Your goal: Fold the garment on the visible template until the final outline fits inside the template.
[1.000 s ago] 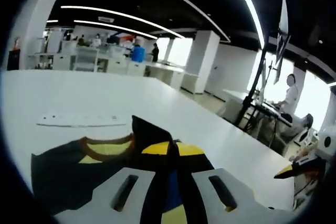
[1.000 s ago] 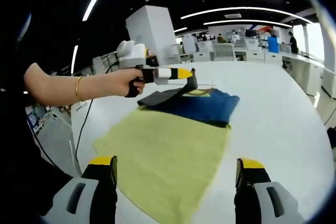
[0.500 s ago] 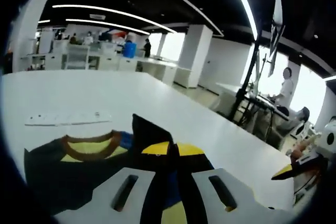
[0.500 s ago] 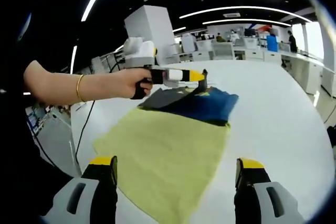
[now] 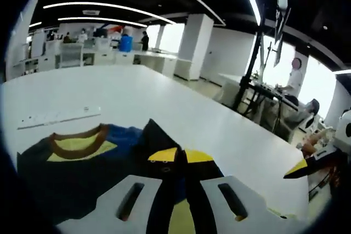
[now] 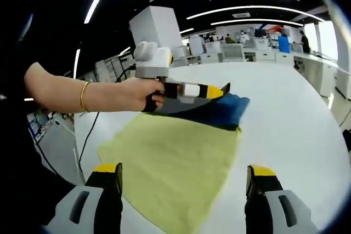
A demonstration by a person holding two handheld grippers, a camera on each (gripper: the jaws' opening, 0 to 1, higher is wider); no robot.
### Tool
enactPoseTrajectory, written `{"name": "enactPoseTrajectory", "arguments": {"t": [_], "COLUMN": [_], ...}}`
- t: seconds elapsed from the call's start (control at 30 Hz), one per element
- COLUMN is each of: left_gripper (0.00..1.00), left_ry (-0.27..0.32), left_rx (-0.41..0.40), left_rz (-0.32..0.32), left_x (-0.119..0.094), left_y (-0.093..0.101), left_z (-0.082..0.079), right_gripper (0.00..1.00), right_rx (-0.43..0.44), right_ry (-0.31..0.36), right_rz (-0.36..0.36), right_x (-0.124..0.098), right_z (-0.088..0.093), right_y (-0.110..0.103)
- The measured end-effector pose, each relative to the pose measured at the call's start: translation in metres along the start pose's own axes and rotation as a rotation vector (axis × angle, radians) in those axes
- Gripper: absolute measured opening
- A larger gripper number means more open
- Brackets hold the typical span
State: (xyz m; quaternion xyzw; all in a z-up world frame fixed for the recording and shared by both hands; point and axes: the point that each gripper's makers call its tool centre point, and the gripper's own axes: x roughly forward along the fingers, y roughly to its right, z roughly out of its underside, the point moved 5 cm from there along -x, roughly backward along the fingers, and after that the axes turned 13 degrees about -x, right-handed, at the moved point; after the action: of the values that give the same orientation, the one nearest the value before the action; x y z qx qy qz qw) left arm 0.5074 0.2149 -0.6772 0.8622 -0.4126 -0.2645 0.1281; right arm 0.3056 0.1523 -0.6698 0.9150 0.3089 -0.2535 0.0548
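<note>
Left gripper view, left to right: white strip point(image 5: 57, 117) lying flat on white table point(image 5: 164, 102); dark blue garment point(image 5: 77, 163) with brown collar point(image 5: 77, 138), spread on the table; left gripper point(image 5: 176, 156), yellow-tipped jaws pressed together on a raised fold of the garment; seated person point(image 5: 293, 89) far right.

Right gripper view, left to right: bare forearm with bracelet point(image 6: 83, 96); hand point(image 6: 140, 92) gripping the left gripper; yellow-green template point(image 6: 173, 160) flat on the table, garment heaped at its far end; right gripper point(image 6: 186, 182), jaws spread wide, holding nothing, near the template's near edge.
</note>
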Motion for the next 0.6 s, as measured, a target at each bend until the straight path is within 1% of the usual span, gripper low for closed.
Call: {"name": "enactPoseTrajectory", "arguments": {"t": [0.03, 0.07, 0.1, 0.13, 0.17, 0.2, 0.27, 0.33, 0.37, 0.53, 0.6], "left_gripper": [0.02, 0.06, 0.12, 0.21, 0.26, 0.29, 0.37, 0.47, 0.5, 0.7, 0.75], "left_ry": [-0.011, -0.011, -0.019, -0.02, -0.026, -0.024, -0.023, -0.016, -0.013, -0.01, -0.008], "left_rx": [-0.003, 0.011, 0.059, 0.094, 0.114, 0.116, 0.119, 0.149, 0.167, 0.175, 0.182], "left_rz": [0.023, 0.028, 0.032, 0.032, 0.041, 0.049, 0.086, 0.109, 0.116, 0.137, 0.141], "left_x": [0.0, 0.0, 0.0, 0.0, -0.002, -0.003, -0.006, -0.012, -0.014, -0.029, -0.038], "left_y": [0.003, 0.005, 0.006, 0.007, 0.011, 0.012, 0.017, 0.019, 0.019, 0.017, 0.014], "left_z": [0.002, 0.003, 0.004, 0.004, 0.006, 0.005, 0.005, 0.003, 0.002, -0.001, -0.002], "right_gripper": [0.93, 0.93, 0.93, 0.93, 0.93, 0.94, 0.94, 0.94, 0.94, 0.95, 0.96], "right_rx": [-0.001, -0.001, 0.0, 0.001, 0.0, -0.001, -0.003, -0.01, -0.014, -0.034, -0.059], "right_ry": [0.0, 0.0, 0.002, 0.003, 0.004, 0.002, 0.002, -0.003, -0.004, -0.005, -0.017], "right_rz": [-0.001, -0.001, -0.002, -0.003, -0.004, -0.006, -0.011, -0.021, -0.023, -0.048, -0.064], "right_x": [0.0, 0.0, 0.0, 0.0, 0.0, 0.0, 0.0, 0.0, 0.0, 0.001, 0.001], "right_z": [0.0, 0.0, 0.0, 0.0, 0.0, 0.0, -0.001, -0.001, -0.002, -0.008, -0.01], "right_y": [0.0, 0.0, 0.0, 0.0, -0.001, -0.001, -0.001, -0.002, -0.002, -0.005, -0.006]}}
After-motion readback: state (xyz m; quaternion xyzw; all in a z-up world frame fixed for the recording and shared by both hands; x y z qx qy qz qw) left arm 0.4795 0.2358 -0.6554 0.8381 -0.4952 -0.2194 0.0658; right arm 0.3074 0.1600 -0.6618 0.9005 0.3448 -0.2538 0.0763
